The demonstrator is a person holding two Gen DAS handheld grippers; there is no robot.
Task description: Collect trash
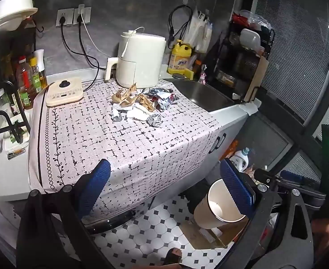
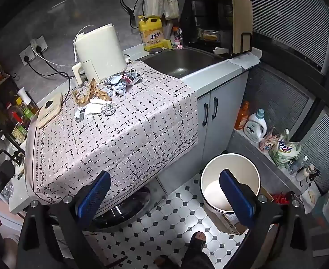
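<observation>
Cloth cover (image 1: 128, 148) on the counter: matt woven fabric, black-flecked. Trash on it: crumpled shiny foil ball (image 1: 154, 120), glossy silver wrappers (image 1: 162, 99), creased brown paper (image 1: 128, 98), soft white tissue (image 1: 137, 113). Sink (image 2: 182, 63) dull brushed metal; bin (image 2: 230, 179) smooth matt white; floor tiles (image 2: 164, 222) glossy.

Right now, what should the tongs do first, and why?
Probably reach the left tongs forward to the foil ball. Both tongs are open and empty, all the trash still lies on the tablecloth, and the foil ball is the piece nearest the front. The white bin waits on the floor.
</observation>
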